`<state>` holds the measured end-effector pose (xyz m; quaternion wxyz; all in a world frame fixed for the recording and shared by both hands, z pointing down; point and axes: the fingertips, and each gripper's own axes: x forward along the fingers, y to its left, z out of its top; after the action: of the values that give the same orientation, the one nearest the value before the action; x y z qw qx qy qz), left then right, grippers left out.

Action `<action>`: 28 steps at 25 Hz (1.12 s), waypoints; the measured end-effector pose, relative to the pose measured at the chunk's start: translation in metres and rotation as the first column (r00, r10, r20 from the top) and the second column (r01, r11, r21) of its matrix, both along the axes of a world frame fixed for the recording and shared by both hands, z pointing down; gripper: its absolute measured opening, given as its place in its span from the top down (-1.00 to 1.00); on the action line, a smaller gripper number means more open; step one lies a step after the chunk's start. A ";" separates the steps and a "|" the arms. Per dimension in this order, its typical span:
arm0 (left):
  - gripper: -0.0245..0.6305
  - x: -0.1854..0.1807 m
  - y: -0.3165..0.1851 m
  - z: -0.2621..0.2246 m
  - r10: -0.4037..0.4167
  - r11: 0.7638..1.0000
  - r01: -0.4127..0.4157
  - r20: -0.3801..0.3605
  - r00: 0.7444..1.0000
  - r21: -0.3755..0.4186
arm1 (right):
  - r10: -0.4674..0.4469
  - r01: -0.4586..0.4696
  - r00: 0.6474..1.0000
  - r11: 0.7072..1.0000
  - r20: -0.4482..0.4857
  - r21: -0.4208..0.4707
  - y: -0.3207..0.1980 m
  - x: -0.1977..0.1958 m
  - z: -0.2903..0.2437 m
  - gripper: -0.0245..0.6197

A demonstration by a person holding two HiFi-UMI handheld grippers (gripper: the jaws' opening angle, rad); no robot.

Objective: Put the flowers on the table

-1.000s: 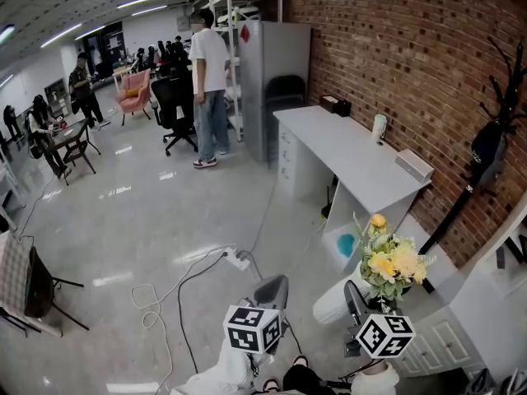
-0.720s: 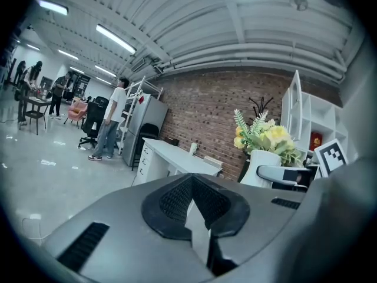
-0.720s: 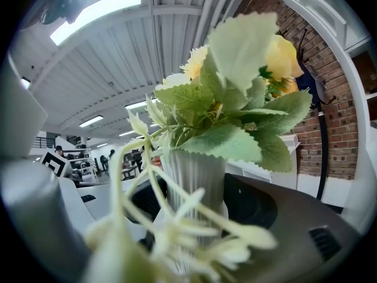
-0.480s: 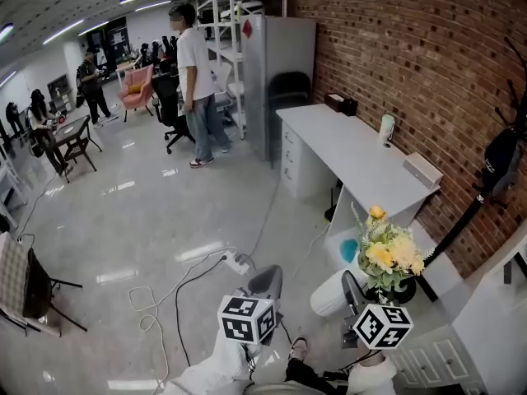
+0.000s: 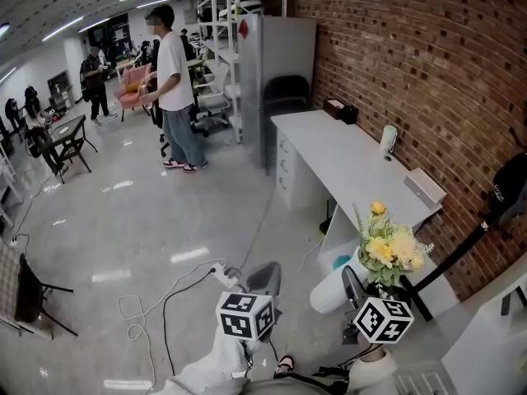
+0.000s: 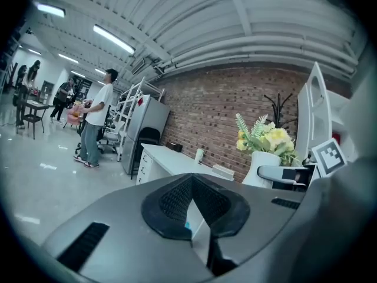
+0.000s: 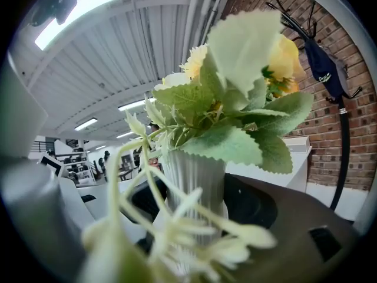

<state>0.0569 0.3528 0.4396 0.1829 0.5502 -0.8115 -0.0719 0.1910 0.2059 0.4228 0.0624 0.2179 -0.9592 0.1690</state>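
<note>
Table [image 5: 329,151]: long white desk set against the brick wall [image 5: 412,48], with drawers at its far end.
Vase [image 7: 194,178]: white, ribbed, upright.
Flowers [image 5: 389,249]: yellow and cream blooms with green leaves, standing in the vase. They are carried in the air just off the near end of the table and are not resting on it.
Right gripper [image 7: 199,208]: its 2 jaws pinch the vase from either side, low on the body. In the head view the marker cube sits below the blooms.
Left gripper [image 6: 191,181]: held low in front of the person, beside the right gripper. The 2 jaw tips are pressed together with nothing between them.
Cup [image 5: 389,140]: 1, pale, upright on the table close to the wall.
White box [image 5: 426,187]: 1, flat on the table toward its near end.
Black box [image 5: 339,110]: 1, at the far end of the table by the wall.
Black chair [image 5: 284,97]: stands at the far end of the table, just beside the grey cabinet [image 5: 280,48].
Floor [image 5: 123,212]: glossy grey.
Power strip [image 5: 224,275]: white, lying on the floor with cables trailing from it, near the left gripper in the head view.
Standing person [image 5: 174,81]: white shirt and loose trousers, on the open floor well apart from the table. More people are further back.
Dark bag [image 5: 506,192]: hangs by the brick wall at the right edge, above a slanting black pole.
</note>
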 end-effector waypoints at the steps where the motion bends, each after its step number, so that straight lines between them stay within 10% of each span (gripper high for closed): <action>1: 0.91 -0.004 -0.011 0.000 0.003 1.000 -0.003 0.000 1.000 0.002 | -0.002 0.002 1.000 1.000 0.000 -0.001 -0.010 -0.004 0.001 0.11; 28: 0.91 -0.080 -0.221 0.038 0.154 0.987 -0.154 -0.027 0.988 -0.036 | 0.078 -0.082 0.995 0.994 -0.060 -0.066 -0.176 -0.077 0.052 0.11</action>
<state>-0.0231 0.1314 0.4773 0.2082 0.6068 -0.7655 -0.0489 0.1139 0.0303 0.4750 0.0905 0.2588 -0.9411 0.1979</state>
